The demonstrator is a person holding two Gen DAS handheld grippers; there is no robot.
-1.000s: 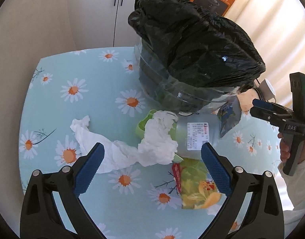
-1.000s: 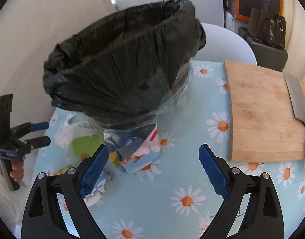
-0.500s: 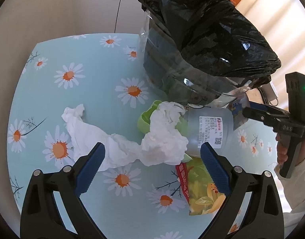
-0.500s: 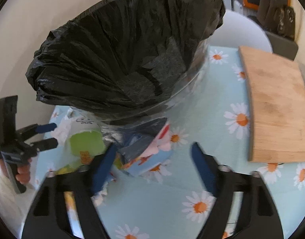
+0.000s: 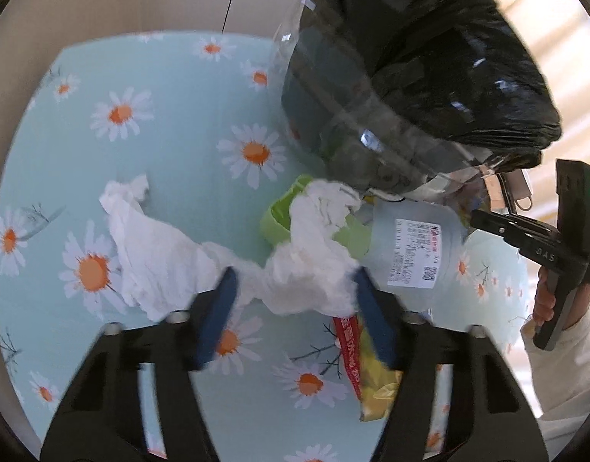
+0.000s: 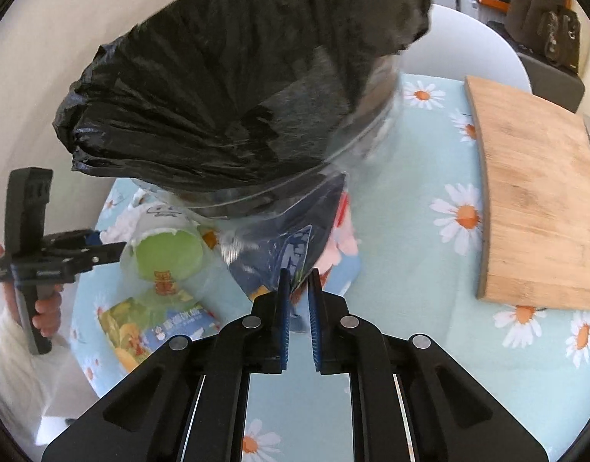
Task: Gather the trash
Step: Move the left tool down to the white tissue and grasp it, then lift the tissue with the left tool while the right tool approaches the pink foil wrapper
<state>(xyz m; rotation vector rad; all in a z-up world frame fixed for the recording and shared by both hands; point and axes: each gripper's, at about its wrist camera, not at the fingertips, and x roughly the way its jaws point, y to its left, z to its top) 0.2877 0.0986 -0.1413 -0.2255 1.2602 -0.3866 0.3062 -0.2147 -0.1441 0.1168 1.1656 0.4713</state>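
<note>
Blue foil snack wrapper (image 6: 295, 246) sits pinched in my right gripper (image 6: 298, 288). Left gripper (image 5: 295, 300) jaws half-open around crumpled white tissue (image 5: 306, 265). Cup, packet still litter the counter.

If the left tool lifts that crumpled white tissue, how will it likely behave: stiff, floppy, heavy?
The white tissue looks thin and crumpled, so probably floppy and very light. Its long tail would likely dangle. It drapes over the green cup, so lifting may nudge the cup, which lies on its side and could roll.
</note>
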